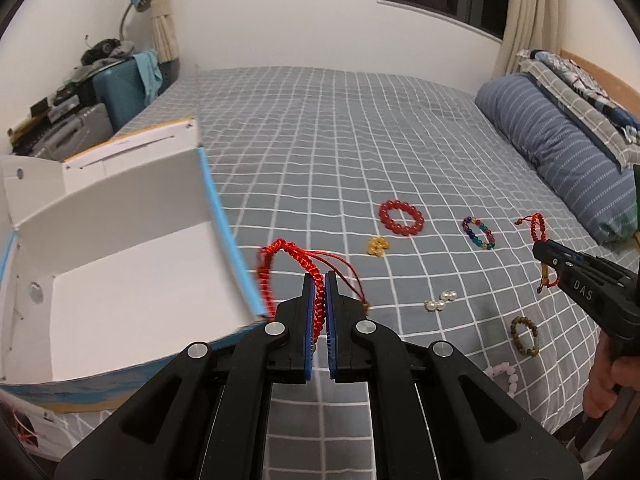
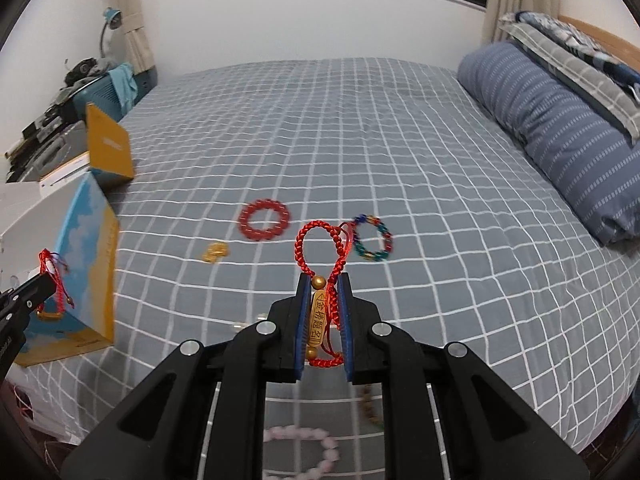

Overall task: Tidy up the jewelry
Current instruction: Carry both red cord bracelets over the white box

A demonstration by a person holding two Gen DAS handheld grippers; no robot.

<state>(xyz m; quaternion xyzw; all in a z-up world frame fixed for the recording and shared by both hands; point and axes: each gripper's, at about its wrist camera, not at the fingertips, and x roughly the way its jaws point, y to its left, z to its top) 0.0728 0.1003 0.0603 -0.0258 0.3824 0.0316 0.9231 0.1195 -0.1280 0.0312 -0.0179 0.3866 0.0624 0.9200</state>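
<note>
A red braided cord bracelet [image 1: 310,270] is pinched between the blue pads of the left gripper [image 1: 319,280], its loop arching up and left toward the rim of an open white cardboard box [image 1: 120,264] just beside it, its loose tails trailing right. The right gripper [image 2: 324,284] is clamped on a second red cord bracelet [image 2: 320,240], whose engraved gold bar charm [image 2: 319,316] lies lengthwise along the fingers while the loop stands ahead of the tips. Both hang clear above a grey checked bedspread [image 1: 340,128]. Spread on the cloth beyond are a red bead bracelet [image 1: 401,218], a small gold piece [image 1: 378,246], a multicoloured bead bracelet [image 1: 478,233], a cluster of pearl beads [image 1: 440,300], a brown bead bracelet [image 1: 526,336] and a pale pink bead bracelet [image 1: 504,378], all apart from one another. A striped blue bolster [image 1: 560,148] lies along the right edge; a teal suitcase [image 1: 120,88] stands past the box.
</note>
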